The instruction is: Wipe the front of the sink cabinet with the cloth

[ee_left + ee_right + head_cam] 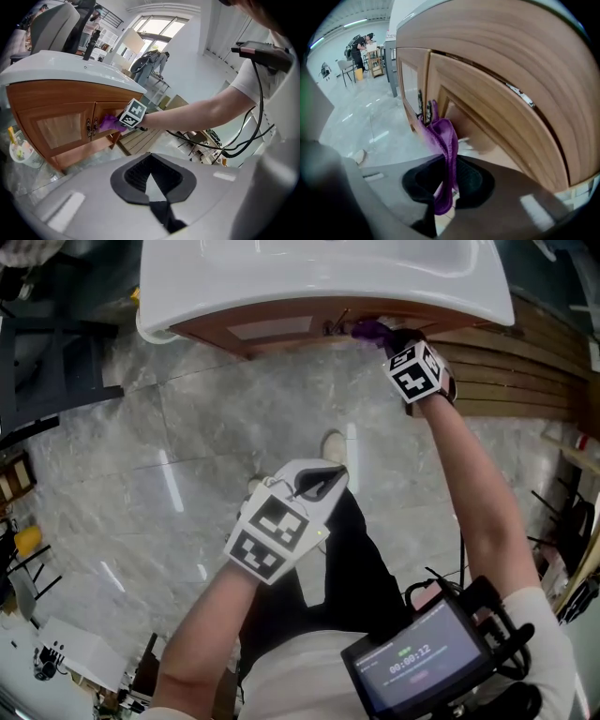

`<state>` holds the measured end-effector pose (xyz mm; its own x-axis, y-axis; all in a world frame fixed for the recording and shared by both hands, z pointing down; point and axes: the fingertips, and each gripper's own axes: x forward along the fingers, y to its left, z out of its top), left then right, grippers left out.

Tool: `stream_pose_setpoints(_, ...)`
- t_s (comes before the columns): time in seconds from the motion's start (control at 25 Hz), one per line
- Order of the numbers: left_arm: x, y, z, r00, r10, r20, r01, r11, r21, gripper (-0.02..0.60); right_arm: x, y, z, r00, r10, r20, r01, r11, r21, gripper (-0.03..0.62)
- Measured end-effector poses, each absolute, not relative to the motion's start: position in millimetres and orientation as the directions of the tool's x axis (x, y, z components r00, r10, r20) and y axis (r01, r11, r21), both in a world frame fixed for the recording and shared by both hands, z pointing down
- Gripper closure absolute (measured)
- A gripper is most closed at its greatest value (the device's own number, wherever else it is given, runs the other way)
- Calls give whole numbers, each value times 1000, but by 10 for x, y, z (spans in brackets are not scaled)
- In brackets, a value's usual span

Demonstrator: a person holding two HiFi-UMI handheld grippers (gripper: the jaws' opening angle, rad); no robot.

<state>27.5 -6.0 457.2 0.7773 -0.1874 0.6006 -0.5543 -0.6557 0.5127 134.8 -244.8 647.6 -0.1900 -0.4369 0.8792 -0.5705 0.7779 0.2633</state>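
Jaws of the right gripper [448, 182] clenched on the purple cloth [443, 136], fabric pinched between the dark pads, one tail hanging below, the rest folded up toward the wooden sink cabinet [497, 93]. Cloth bunched against the cabinet front, just beside the pair of metal door handles [423, 110] where the two doors meet, right under the rim of the white sink [281, 282]. From the head view, right arm [469, 474] stretched forward, marker cube [417, 371] tilted just below the basin edge, a purple tuft showing past it. Jaws of the left gripper [150, 159] pressed together at the tips, nothing between them, only pale floor visible through the slim gap behind. Left gripper held near the body, well apart from the cabinet, above the grey marble floor [187, 446]. Small screen [417, 664] with a timer low at the person's chest.
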Motion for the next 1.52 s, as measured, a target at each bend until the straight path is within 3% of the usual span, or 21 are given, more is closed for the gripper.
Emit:
stream_pose_setpoints(0.68, 707, -394, 4684, 782, -158, 602, -532, -672, 515, 574, 2967, -2774, 6630, 17, -443, 896, -651, 675, 346, 539)
stream_pose_setpoints(0.96, 638, -379, 4677, 779, -159, 607, -535, -674, 510, 574, 3472, -2610, 6753, 136, -367, 920, -766, 550, 333, 539)
stream_pose_setpoints(1.28, 320, -256, 4641, 773, -182, 607, -552, -663, 505, 574, 2718, -2188, 6767, 0, -409, 913, -720, 633, 284, 539)
stream_pose_setpoints(1.52, -60, -137, 4624, 759, -226, 610, -590, -635, 498, 574, 1544, -1676, 6971, -137, -345, 929, -611, 767, 195, 539)
